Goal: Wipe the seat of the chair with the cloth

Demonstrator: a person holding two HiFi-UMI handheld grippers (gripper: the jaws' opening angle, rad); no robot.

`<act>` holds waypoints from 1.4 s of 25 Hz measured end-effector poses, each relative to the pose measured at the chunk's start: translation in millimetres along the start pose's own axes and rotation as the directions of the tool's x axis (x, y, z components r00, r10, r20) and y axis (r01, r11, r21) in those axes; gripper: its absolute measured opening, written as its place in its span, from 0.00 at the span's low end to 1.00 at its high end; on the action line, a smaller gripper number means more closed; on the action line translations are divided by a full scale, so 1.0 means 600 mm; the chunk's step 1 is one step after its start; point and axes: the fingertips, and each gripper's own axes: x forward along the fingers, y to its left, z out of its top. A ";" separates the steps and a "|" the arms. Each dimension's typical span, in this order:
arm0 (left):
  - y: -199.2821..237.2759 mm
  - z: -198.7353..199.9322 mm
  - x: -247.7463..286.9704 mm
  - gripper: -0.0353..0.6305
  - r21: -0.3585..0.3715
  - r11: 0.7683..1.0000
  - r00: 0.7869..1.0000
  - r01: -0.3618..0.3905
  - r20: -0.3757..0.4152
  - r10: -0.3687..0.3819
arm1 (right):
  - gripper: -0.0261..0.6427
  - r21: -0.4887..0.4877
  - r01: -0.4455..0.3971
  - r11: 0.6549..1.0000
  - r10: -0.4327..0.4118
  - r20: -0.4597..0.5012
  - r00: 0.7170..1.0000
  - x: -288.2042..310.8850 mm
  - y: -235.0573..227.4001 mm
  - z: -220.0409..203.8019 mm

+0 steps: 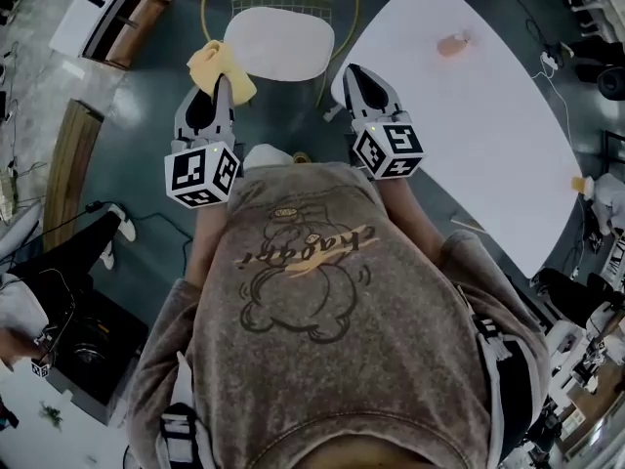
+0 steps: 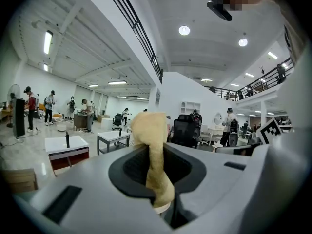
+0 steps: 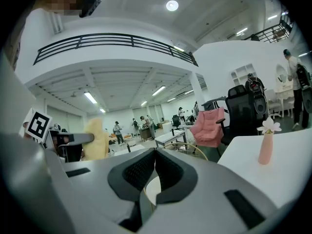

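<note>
Cloth [image 1: 220, 66], yellow, is showing upper left of centre in the head view, bunching at the left edge of the white chair seat [image 1: 278, 44]. The left gripper [image 1: 223, 88] is pinching it, while the right gripper [image 1: 359, 78] is hovering by the seat's right edge. Left gripper view: both jaws are clamping the cloth, dead centre. Right gripper view: the jaws are pressing together, gripping nothing, and a pink vase [image 3: 265, 149] is standing at the right.

Your head camera looks steeply down onto the chair [image 1: 278, 42] and bench [image 1: 469, 115]. Cameras on the left hand-held gripper [image 1: 223, 84] and right hand-held gripper [image 1: 354, 72] face level outward; all views share the cloth [image 1: 210, 59].
</note>
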 end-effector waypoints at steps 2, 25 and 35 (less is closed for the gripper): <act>0.011 0.000 0.025 0.15 -0.001 1.000 1.000 0.013 -0.005 -0.013 | 0.08 0.000 0.010 1.000 -0.010 -0.010 1.000 0.019 -0.007 -0.002; 0.183 -0.015 0.299 0.15 -0.061 0.976 0.971 0.211 -0.106 -0.216 | 0.08 0.004 0.226 0.974 -0.226 -0.032 0.974 0.257 -0.071 -0.006; 0.181 -0.063 0.402 0.15 -0.057 0.967 0.954 0.250 -0.155 -0.256 | 0.08 0.017 0.238 0.971 -0.237 -0.048 0.970 0.319 -0.127 -0.037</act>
